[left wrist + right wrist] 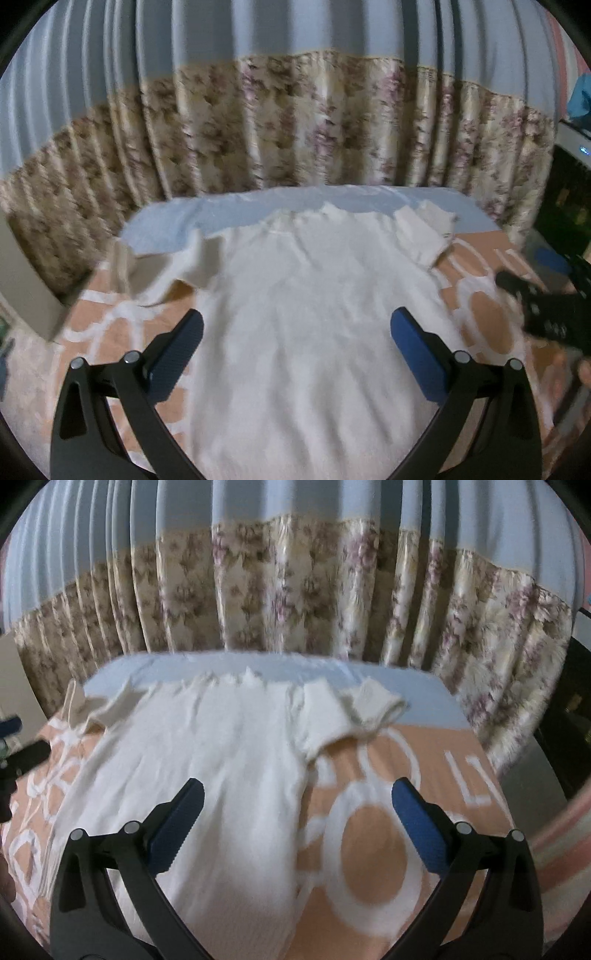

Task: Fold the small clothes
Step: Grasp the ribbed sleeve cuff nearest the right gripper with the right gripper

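Currently a cream top (314,295) lies flat, sleeves spread, on a bed covered by a peach-and-white blanket (424,768). Both the left hand-held gripper (297,343) and right hand-held gripper (297,819) hover above it, jaws wide apart, holding nothing. Pinching blanket along with fabric could spoil the fold. Floral curtains (295,602) hang behind.

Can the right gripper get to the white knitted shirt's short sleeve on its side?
Probably yes. The right gripper is open above the peach patterned blanket, and the white knitted shirt's short sleeve lies ahead with nothing in between.
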The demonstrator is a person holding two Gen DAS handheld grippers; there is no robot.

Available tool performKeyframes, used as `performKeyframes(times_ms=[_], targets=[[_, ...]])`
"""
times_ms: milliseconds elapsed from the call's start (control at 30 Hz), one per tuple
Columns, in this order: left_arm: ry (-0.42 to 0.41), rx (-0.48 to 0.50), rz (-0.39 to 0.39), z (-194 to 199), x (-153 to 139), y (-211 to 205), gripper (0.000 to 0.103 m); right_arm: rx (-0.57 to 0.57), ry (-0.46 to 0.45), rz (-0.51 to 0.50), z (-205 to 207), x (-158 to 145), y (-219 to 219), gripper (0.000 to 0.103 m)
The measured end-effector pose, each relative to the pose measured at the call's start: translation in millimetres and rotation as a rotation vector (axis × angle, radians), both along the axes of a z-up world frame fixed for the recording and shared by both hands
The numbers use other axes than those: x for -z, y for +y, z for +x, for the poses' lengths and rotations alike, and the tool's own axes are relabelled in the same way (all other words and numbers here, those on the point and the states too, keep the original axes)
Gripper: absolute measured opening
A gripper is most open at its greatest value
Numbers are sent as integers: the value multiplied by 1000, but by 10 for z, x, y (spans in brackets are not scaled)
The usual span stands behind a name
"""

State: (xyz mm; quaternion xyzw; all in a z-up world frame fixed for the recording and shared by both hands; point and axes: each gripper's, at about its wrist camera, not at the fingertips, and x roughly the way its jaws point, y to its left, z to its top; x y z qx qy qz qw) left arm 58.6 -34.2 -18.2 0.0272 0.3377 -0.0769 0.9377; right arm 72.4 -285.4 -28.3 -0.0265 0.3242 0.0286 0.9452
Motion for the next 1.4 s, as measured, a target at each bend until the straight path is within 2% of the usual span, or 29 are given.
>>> performKeyframes(times_ms=[100, 200, 400, 533, 567, 733, 1000, 1100, 1167, 1233, 1333, 1400], targets=[[33, 6, -36, 153, 57, -67, 102, -6, -37, -19, 279, 9, -216, 100], [117, 5, 7, 415, 146, -183, 102, -11, -31, -31, 574, 68, -377, 100], [130, -63, 50, 964, 249, -270, 102, -27, -34, -44, 1123, 220, -569, 100], [116, -58, 56, 1172, 254, -351, 102, -56, -34, -96, 1451, 364, -631, 100], [106, -60, 69, 1220, 254, -372, 102, -65, -29, -92, 1549, 409, -670, 97], [104, -61, 98, 1499, 314, -482, 102, -94, 35, -90, 1986, 637, -835, 81], [114, -49, 135, 1694, 425, -551, 102, -146, 178, -73, 2472, 1034, -990, 74], [121, -38, 123, 1738, 446, -533, 102, -168, 225, -99, 2528, 1154, -987, 64], [118, -34, 113, 1764, 444, -519, 102, -174, 248, -110, 2537, 1223, -988, 51], [112, -30, 109, 1792, 444, -507, 102, -180, 259, -101, 2536, 1267, -994, 42], [104, -33, 118, 1815, 464, -507, 102, -182, 260, -104, 2541, 1285, -975, 21], [102, -35, 123, 1842, 477, -502, 102, -184, 260, -134, 2548, 1289, -928, 16]])
